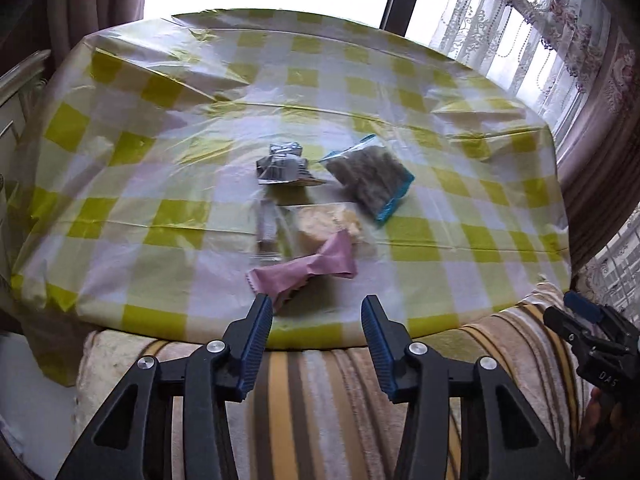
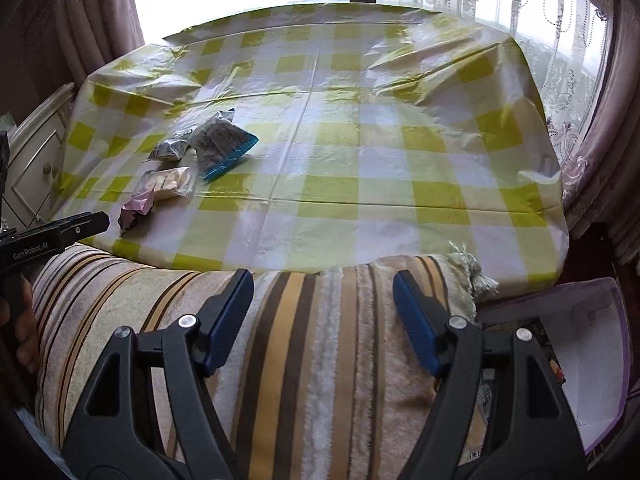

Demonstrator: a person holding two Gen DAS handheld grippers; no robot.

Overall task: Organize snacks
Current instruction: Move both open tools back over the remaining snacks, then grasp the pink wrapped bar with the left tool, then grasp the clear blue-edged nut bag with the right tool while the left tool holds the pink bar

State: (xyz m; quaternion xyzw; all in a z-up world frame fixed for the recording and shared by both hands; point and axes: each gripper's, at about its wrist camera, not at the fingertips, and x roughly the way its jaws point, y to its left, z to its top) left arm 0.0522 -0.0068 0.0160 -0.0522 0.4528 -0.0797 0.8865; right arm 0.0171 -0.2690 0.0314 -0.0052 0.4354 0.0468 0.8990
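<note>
Left gripper [image 1: 316,312] parted, empty, at table [image 1: 120,312] near edge; we risk nudging pink wrapper [image 1: 308,270] off.

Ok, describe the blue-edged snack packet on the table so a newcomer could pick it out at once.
Start at the table under the yellow-and-white checked plastic cloth; a small cluster of snack packets lies near its front. The clear packet with dark contents and bright blue sealed ends is the one furthest right in the left wrist view. Beside it lie a silver foil packet, a pale yellow packet and a pink wrapper; only this one has blue edges.
</note>
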